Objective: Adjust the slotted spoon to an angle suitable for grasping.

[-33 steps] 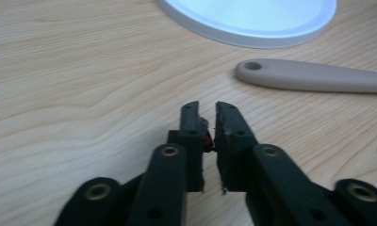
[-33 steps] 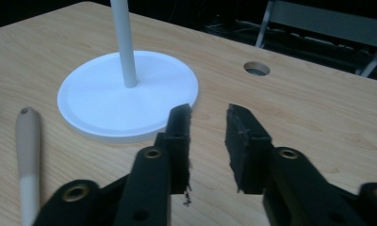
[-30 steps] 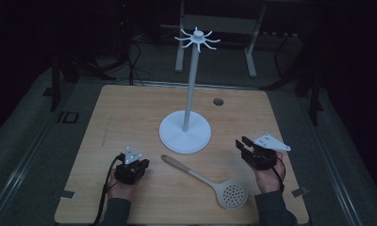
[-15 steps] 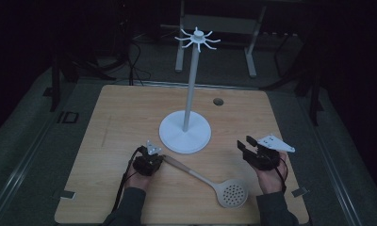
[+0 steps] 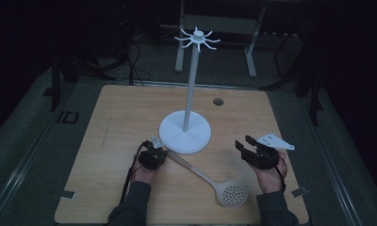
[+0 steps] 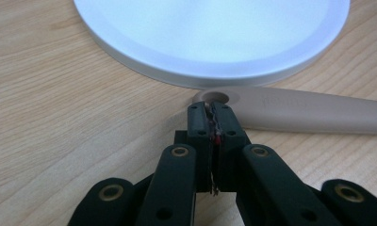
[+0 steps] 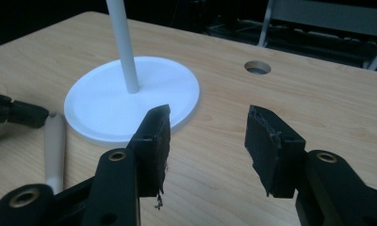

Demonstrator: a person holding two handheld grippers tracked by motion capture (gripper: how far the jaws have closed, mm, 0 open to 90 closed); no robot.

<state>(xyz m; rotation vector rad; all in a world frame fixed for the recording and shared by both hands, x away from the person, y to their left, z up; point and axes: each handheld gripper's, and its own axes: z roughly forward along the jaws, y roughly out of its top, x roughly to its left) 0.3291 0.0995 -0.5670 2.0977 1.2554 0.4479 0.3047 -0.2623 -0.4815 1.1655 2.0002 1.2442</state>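
Spoon (image 5: 210, 181) is lying flat on the table (image 5: 111, 122), hole end of the handle just ahead of the left gripper (image 6: 210, 107), slotted bowl off toward the right gripper (image 5: 243, 148). Left gripper jaws are pressed together with nothing pinched, tips touching or almost touching the handle end, beside the rim of the white stand base (image 6: 210, 42). Right gripper (image 7: 208, 125) jaws are spread, nothing between them, and have just been opening; it is held well apart from the spoon bowl. Judged step: getting a grip on the handle end so the spoon can be hung on the hook stand (image 5: 196, 40). To do it well, the left jaws should be opened first, then slid either side of the handle just behind the hole, low to the wood, and closed square so the handle is not pushed under the base rim. Versus a second ago: the left hand has been brought in from the table's left toward the handle end; spoon and stand unmoved; right hand kept in place, jaws wider.
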